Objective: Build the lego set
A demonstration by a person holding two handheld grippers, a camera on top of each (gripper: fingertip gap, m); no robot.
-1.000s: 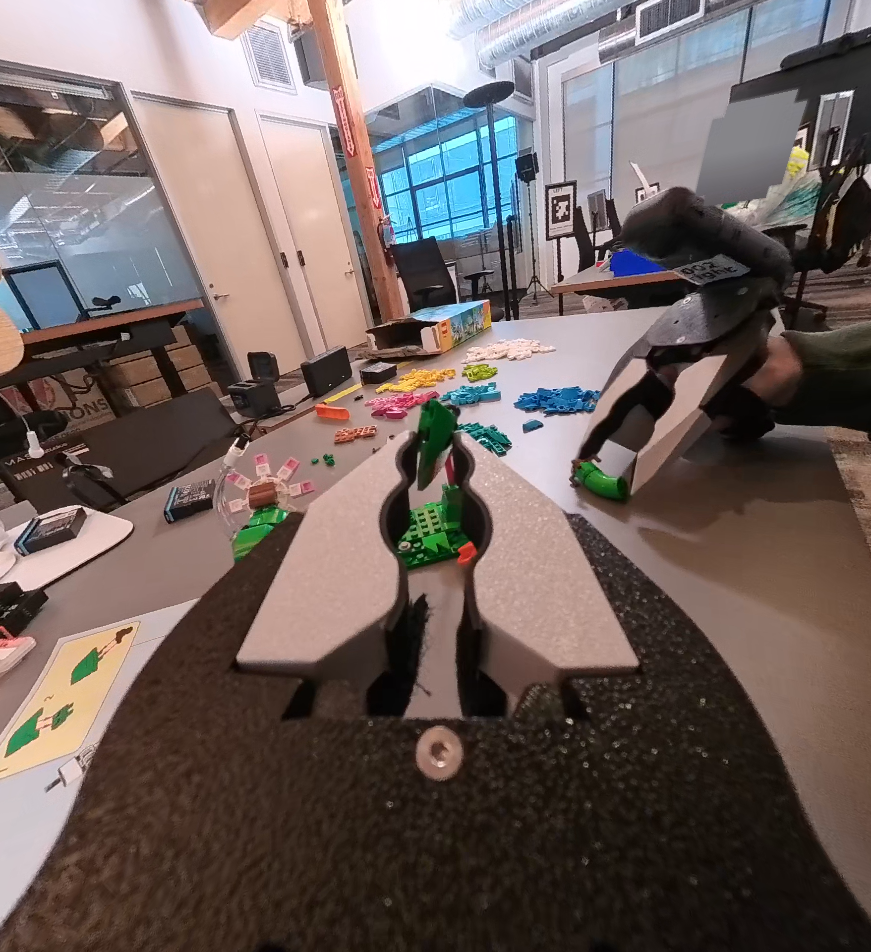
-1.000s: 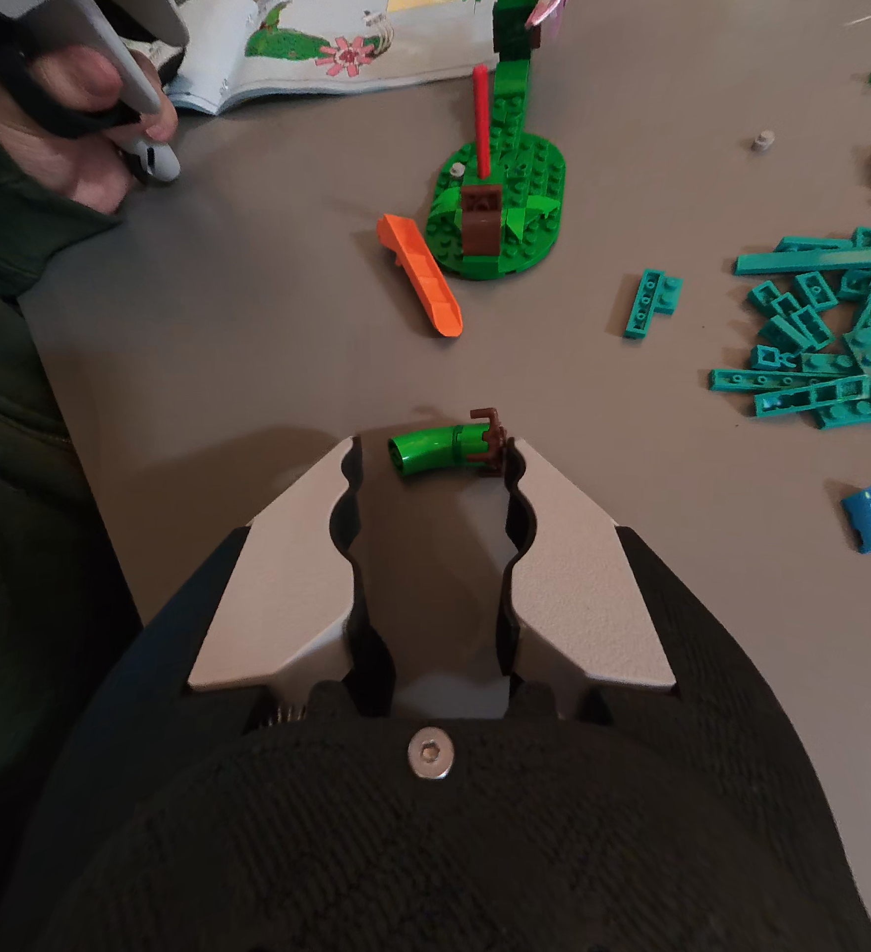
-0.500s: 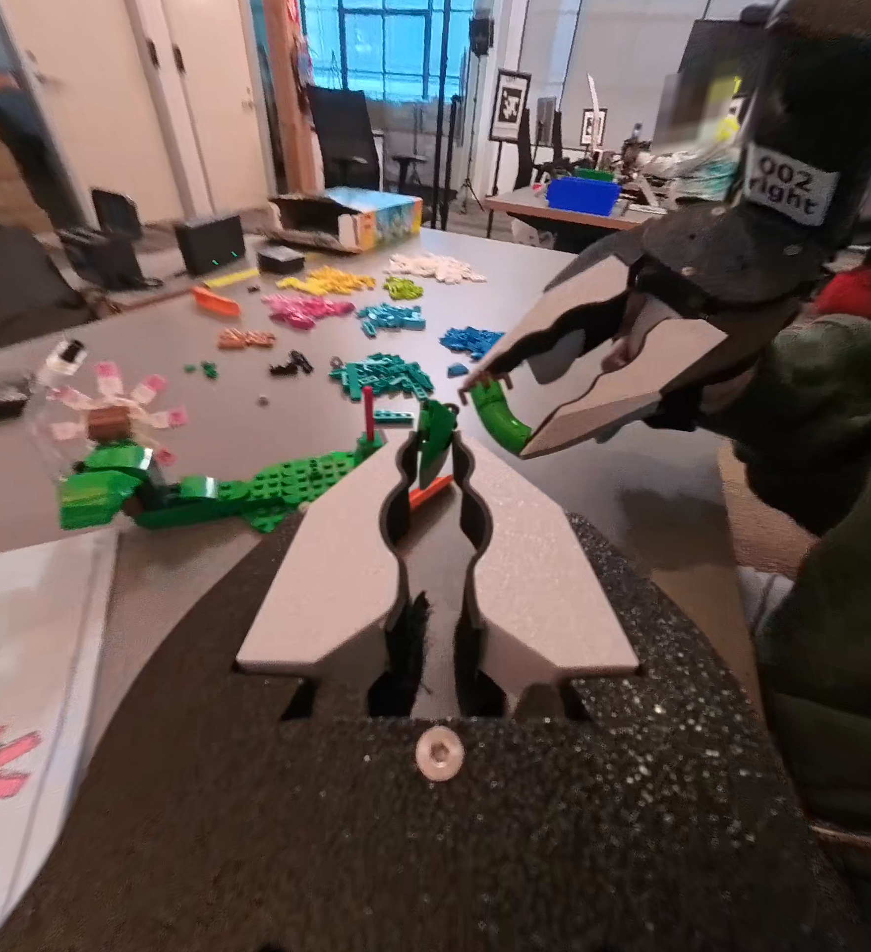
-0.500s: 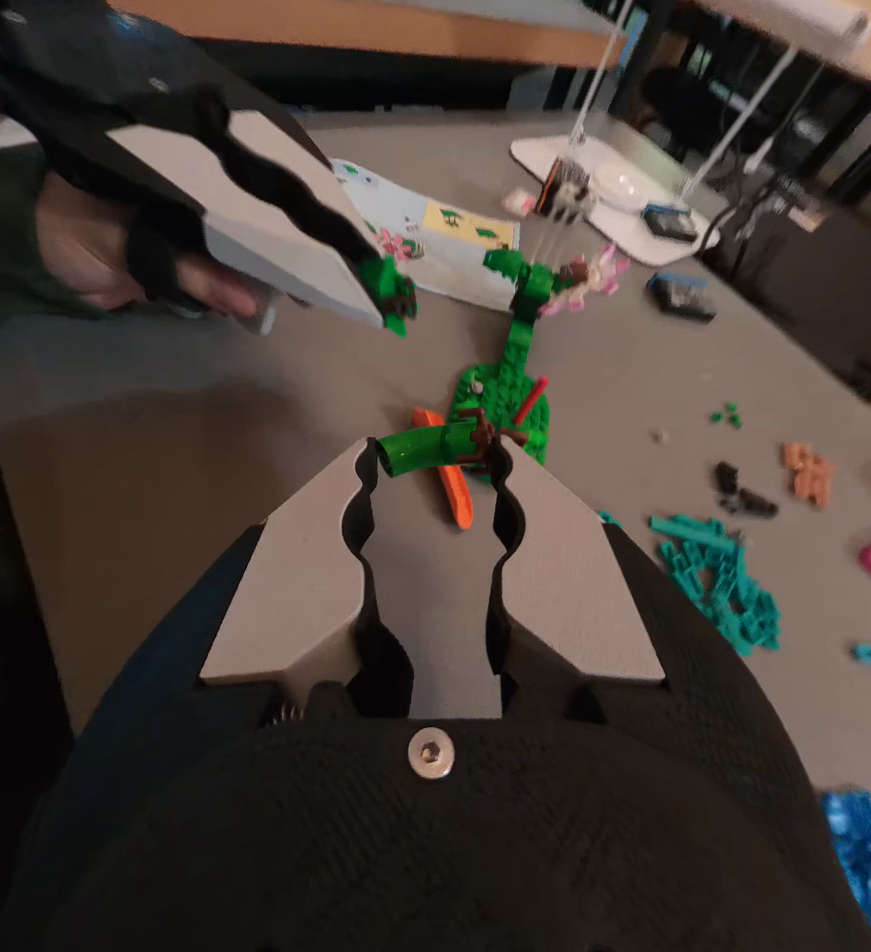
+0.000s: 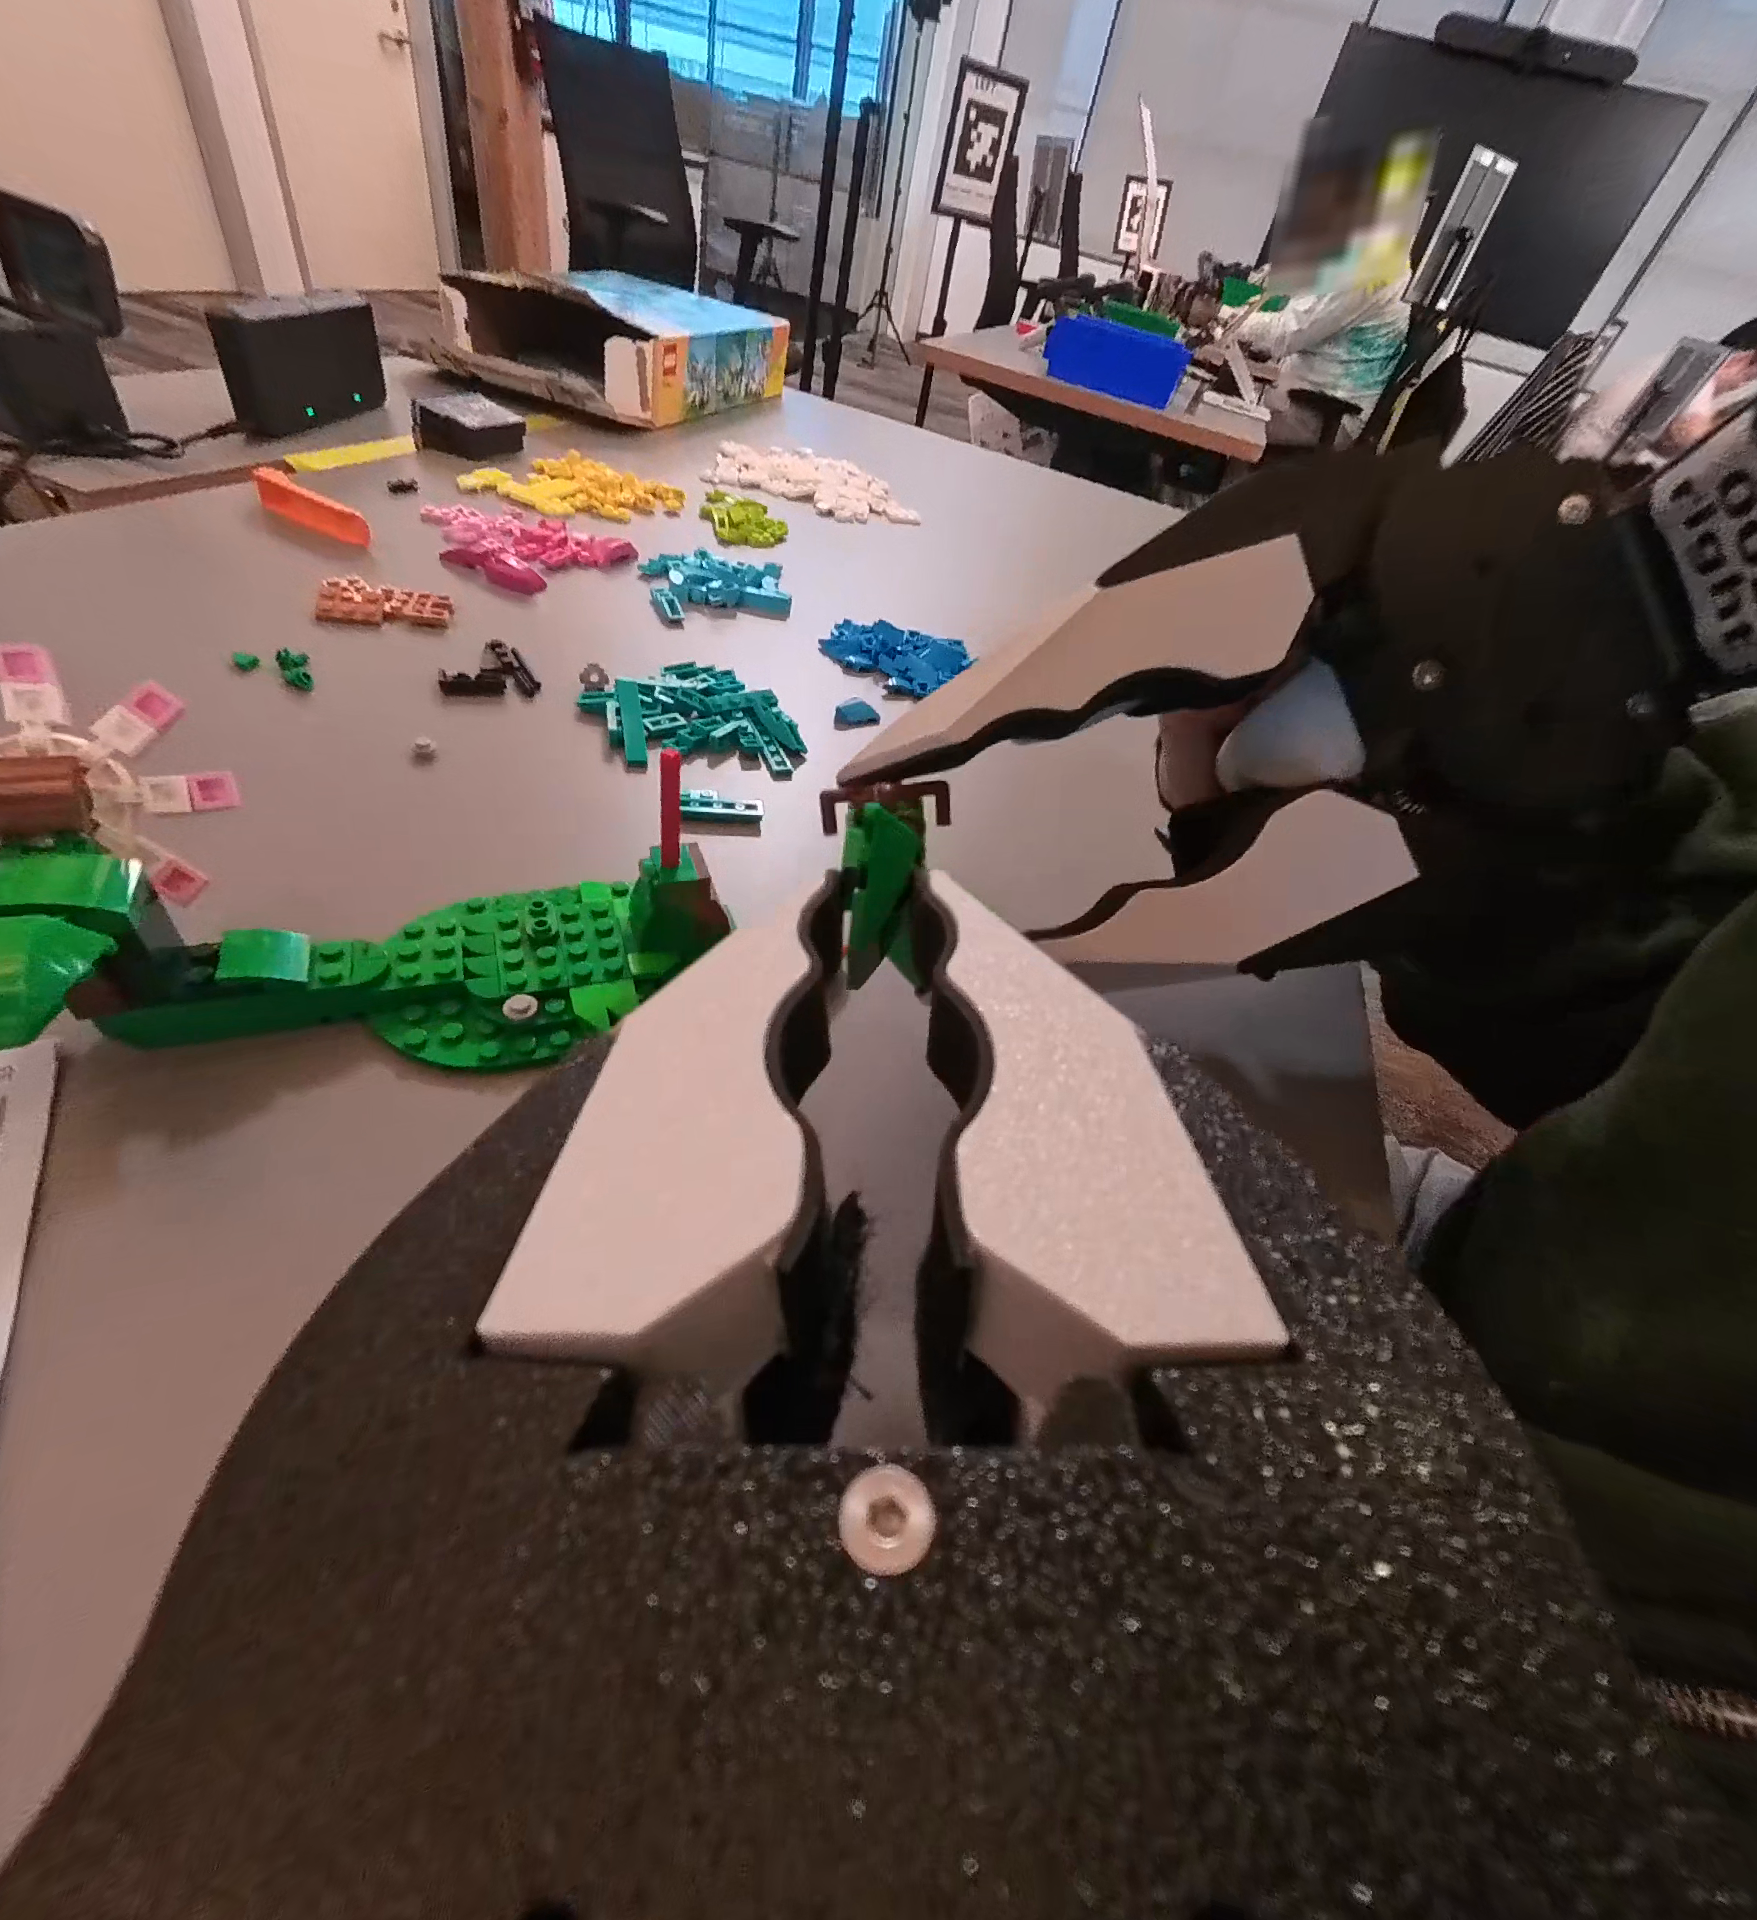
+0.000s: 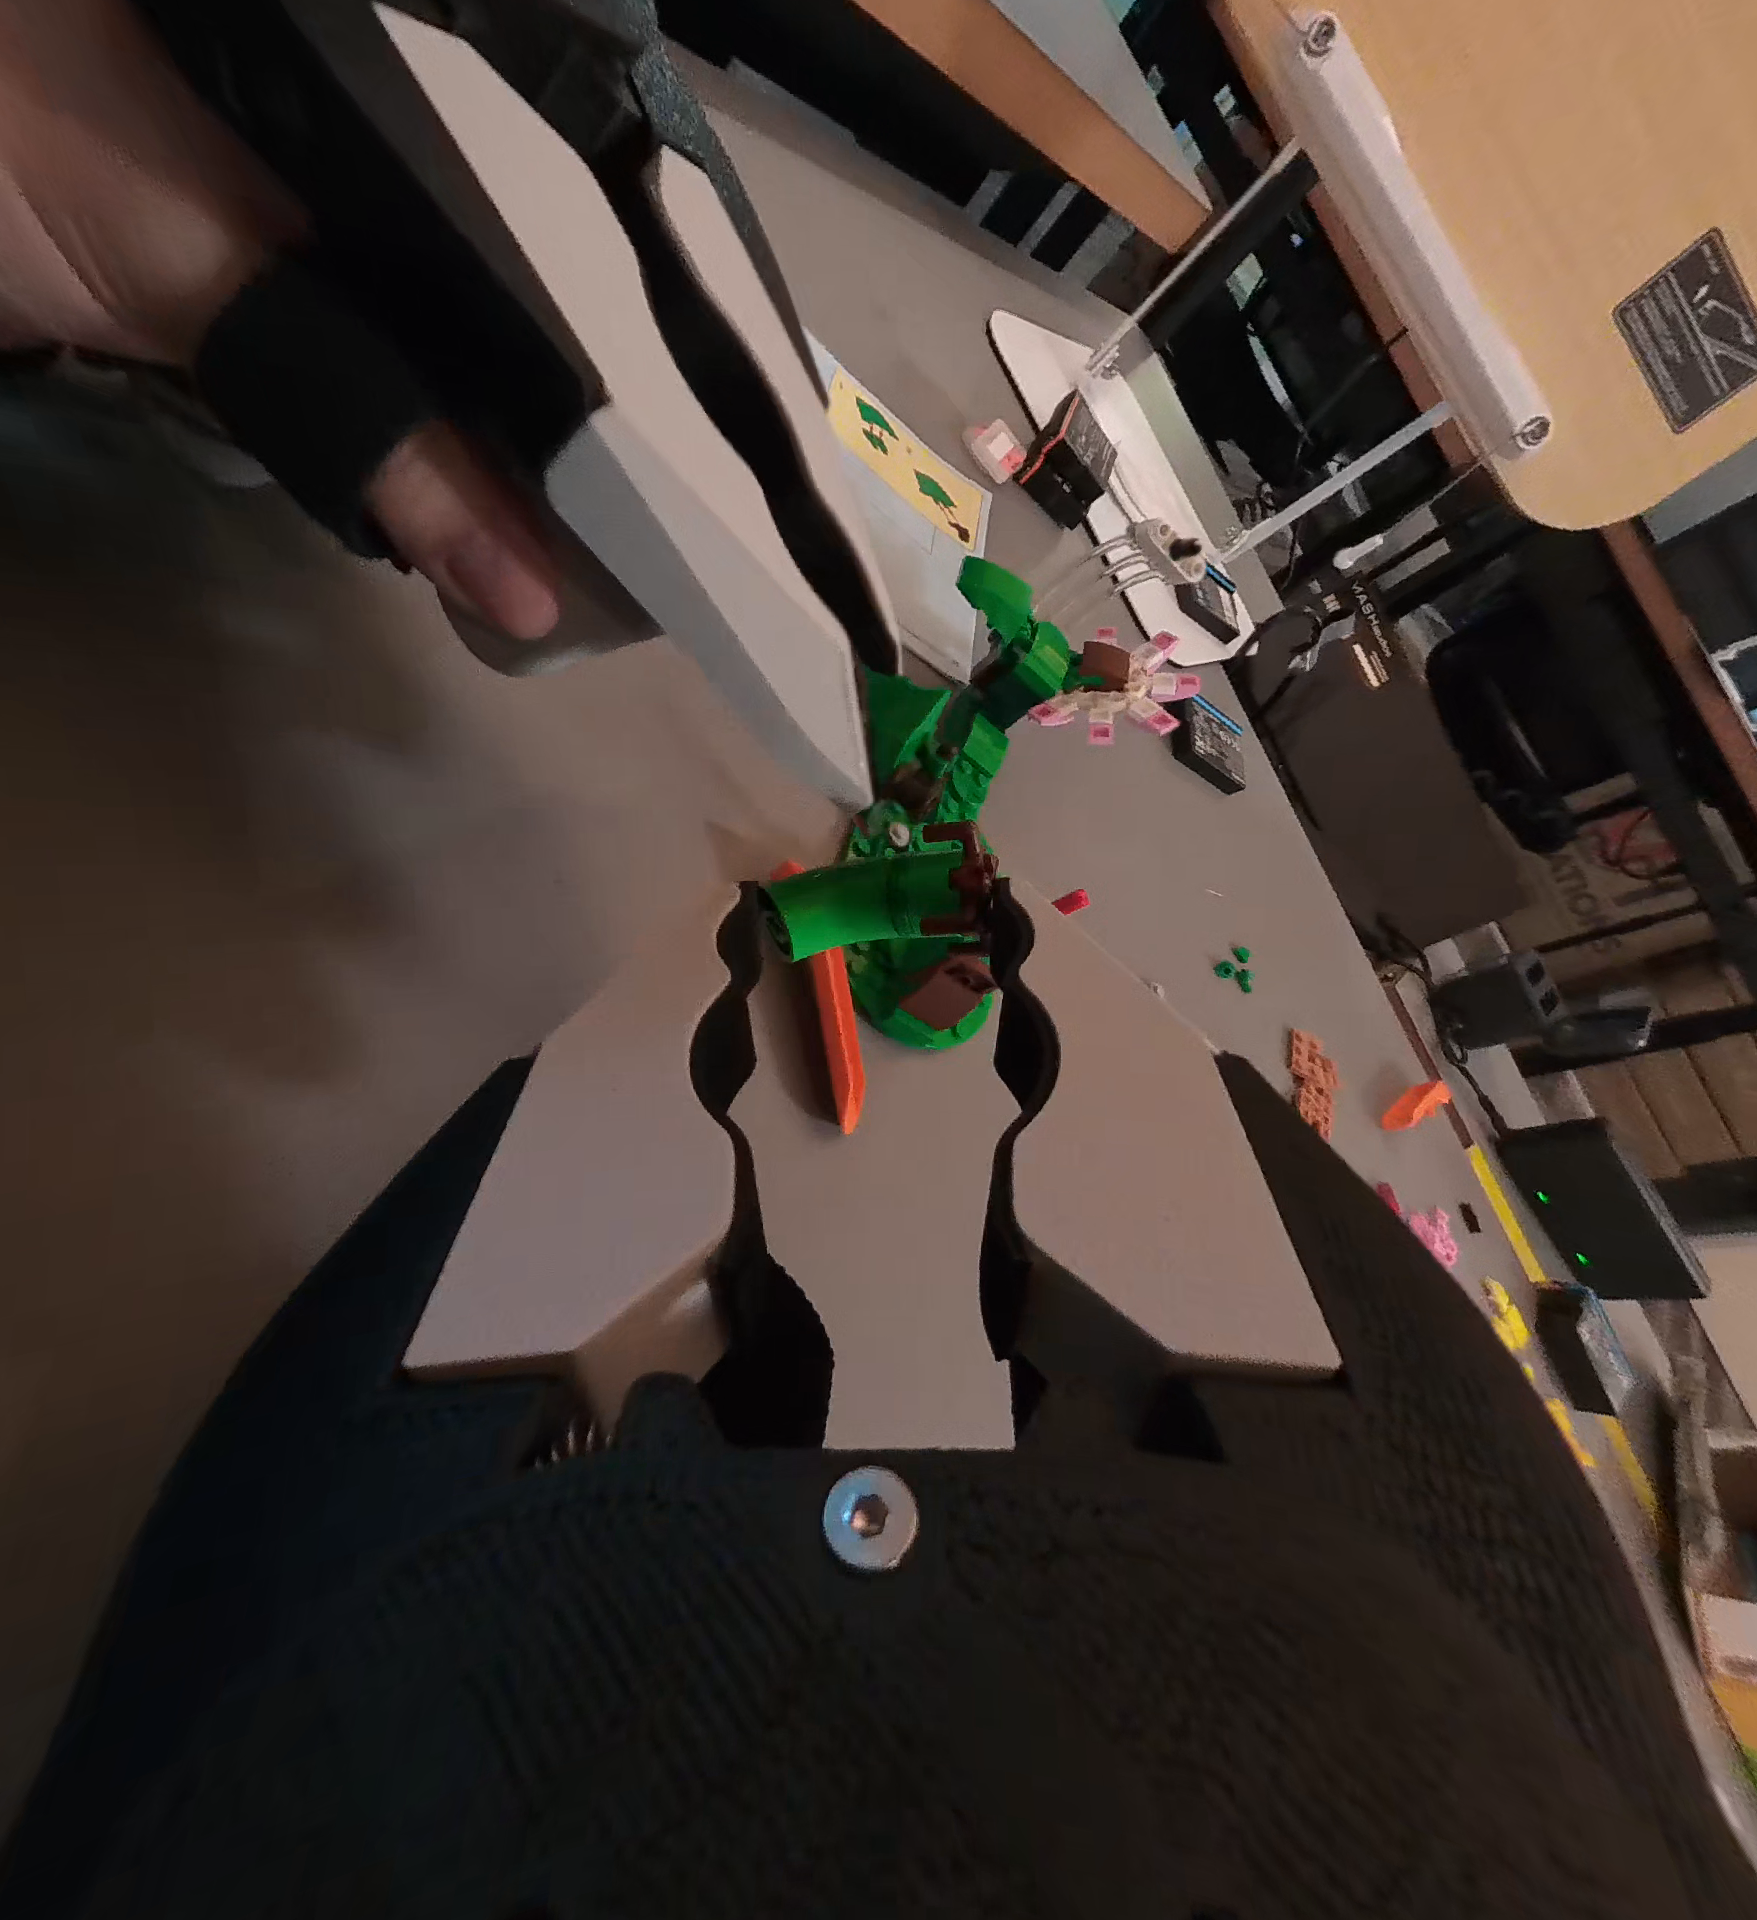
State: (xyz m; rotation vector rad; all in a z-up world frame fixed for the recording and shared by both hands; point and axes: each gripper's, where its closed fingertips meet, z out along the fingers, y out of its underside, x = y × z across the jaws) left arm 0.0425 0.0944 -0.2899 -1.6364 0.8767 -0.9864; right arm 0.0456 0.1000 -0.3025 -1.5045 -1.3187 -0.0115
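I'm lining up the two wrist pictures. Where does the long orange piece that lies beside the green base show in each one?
Left wrist view: not visible; the left gripper blocks that side of the green base.
Right wrist view: orange piece, centre, between the right gripper fingers, left of the base.
Shared landmark: pink flower.
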